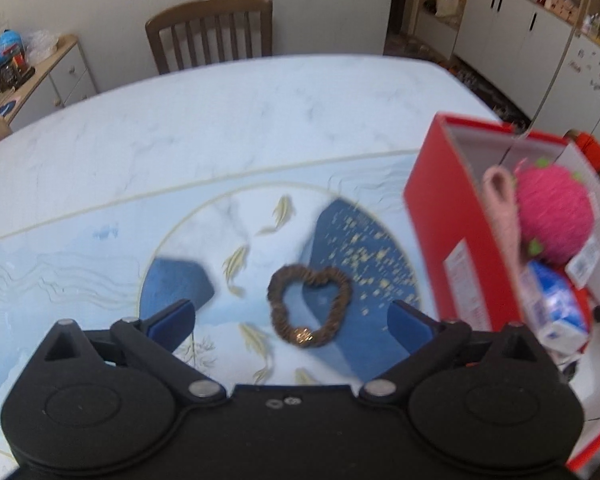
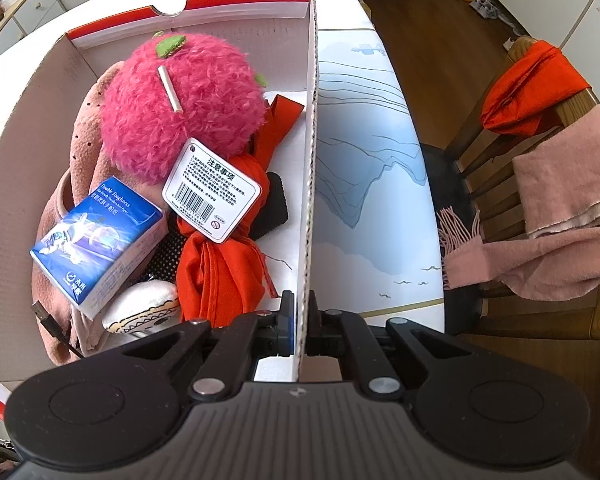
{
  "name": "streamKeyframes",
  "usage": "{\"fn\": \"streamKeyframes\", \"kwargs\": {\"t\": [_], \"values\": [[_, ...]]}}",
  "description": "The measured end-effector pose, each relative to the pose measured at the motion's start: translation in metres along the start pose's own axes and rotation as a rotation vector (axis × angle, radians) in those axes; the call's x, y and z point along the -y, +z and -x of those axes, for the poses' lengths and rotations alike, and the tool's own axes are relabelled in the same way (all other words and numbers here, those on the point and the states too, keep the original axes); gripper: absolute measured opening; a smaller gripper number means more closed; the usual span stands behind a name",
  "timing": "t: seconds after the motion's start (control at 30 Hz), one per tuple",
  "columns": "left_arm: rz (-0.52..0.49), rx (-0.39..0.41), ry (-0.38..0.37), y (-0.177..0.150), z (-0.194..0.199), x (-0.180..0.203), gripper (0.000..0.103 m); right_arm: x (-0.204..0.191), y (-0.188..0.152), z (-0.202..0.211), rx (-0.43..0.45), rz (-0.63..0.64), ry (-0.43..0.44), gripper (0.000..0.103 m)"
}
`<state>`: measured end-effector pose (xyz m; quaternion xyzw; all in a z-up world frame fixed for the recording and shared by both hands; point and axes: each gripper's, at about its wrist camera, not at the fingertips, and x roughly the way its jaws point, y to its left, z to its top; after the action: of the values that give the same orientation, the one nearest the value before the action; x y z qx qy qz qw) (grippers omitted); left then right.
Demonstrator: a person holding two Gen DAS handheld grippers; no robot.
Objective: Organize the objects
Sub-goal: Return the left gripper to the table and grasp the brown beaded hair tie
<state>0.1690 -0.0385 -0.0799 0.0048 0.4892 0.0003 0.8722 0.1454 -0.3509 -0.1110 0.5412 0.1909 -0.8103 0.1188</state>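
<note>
While the left gripper (image 1: 290, 322) gapes wide, one ruffled brown scrunchie (image 1: 309, 306) lies between; right gripper (image 2: 300, 326) pinches one cardboard box (image 2: 311, 160) wall.

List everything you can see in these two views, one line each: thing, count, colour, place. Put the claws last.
Hair scrunchie: one, brown, on the table mat.
Box: one, red outside, on the table.
Plush ball: one, pink, in the box.
Tissue pack: one, blue, in the box.
Red cloth: one, in the box.
Pink slippers: count unclear, under the plush ball.
Chair: one, brown, behind the table.
Left claw: open, above the scrunchie.
Right claw: shut on the box wall.
</note>
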Motion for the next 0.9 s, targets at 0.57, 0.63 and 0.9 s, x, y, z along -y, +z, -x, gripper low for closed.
{"fn": "streamKeyframes", "kwargs": {"t": [0.57, 0.63, 0.9], "values": [[-0.005, -0.061, 0.033, -0.001, -0.065, 0.011, 0.100, -0.002, -0.001, -0.002, -0.021, -0.024, -0.014, 0.003], [-0.016, -0.060, 0.029, -0.001, -0.067, 0.014, 0.099, -0.001, -0.001, -0.002, -0.023, -0.031, -0.013, 0.003], [-0.004, -0.073, -0.007, 0.004, -0.074, 0.016, 0.079, 0.001, -0.001, -0.002, -0.025, -0.056, -0.016, 0.003]]}}
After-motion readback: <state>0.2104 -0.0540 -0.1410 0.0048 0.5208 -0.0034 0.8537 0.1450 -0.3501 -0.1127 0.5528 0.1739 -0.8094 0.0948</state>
